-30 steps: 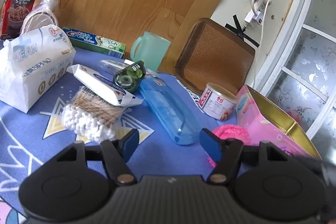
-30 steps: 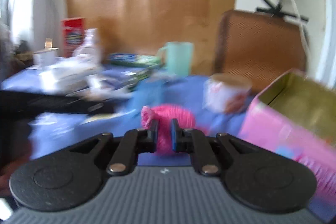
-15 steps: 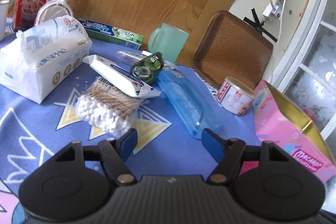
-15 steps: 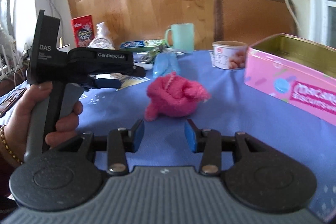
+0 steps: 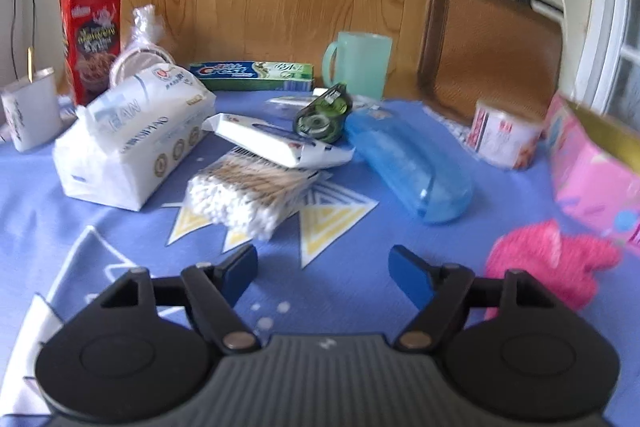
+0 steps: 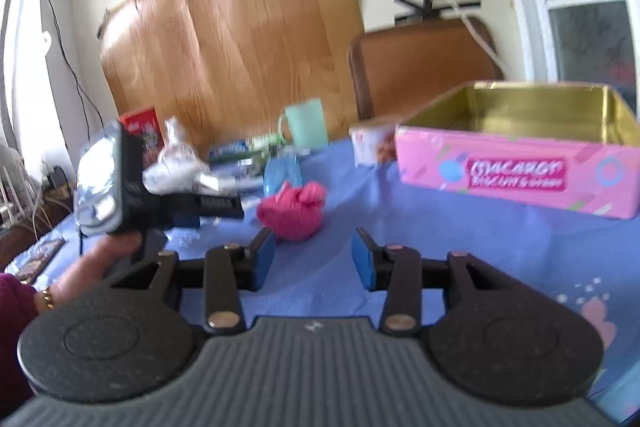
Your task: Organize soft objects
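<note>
Pink fluffy cloth [image 6: 293,211] lying loose on surface [image 6: 460,243], looking light, squashy; pinching its bunched middle seems best; right tongs [image 6: 313,259] parted, empty, having just opened; left tongs [image 5: 322,275] standing wide, empty, still widening

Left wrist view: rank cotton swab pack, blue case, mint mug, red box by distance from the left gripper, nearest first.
From the left gripper:
1. Cotton swab pack, just ahead, slightly left.
2. Blue case, ahead to the right.
3. Mint mug, at the back, centre.
4. Red box, back left corner; close to the mug in depth, but farther off to the side.

Plush toy [image 6: 294,209] left of tin [image 6: 520,167]
</note>
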A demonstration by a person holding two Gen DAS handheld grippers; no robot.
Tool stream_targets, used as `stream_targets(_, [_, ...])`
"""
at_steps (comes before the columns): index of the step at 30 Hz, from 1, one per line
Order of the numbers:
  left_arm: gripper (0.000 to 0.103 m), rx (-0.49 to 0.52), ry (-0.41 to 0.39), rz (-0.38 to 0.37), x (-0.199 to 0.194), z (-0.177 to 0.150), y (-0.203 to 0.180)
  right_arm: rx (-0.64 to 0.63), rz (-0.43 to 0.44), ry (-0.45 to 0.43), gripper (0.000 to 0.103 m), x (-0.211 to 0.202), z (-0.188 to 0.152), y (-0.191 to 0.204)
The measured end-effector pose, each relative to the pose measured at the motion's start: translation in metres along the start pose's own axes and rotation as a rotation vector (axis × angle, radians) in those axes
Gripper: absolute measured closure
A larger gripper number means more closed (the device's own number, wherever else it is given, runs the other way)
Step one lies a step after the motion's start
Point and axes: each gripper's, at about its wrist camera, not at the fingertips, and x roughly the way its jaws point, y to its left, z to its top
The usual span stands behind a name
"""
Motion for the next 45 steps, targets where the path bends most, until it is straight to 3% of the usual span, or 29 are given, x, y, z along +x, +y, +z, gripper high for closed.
stream_targets(6, [0.018,0.016,0.019,0.048,-0.003,-0.005,0.004,0.040,0.025,0.020,0.055,0.009,0.002,0.003])
stream_targets(12, [0.010,0.021,0.034,0.068,-0.002,-0.005,0.006,-0.007,0.043,0.006,0.055,0.005,0.003,0.013])
stream_targets(26, [0.007,-0.018,0.025,0.105,-0.013,-0.016,0.003,-0.031,0.036,-0.003,0.055,0.005,0.001,0.013])
stream_targets(37, [0.003,-0.023,0.015,0.074,-0.016,-0.018,0.004,-0.036,0.032,-0.003,0.055,0.005,0.000,0.014])
stream_targets(45, [0.004,-0.080,-0.021,0.034,-0.022,-0.021,0.013,-0.032,0.015,-0.001,0.055,0.005,0.000,0.014])
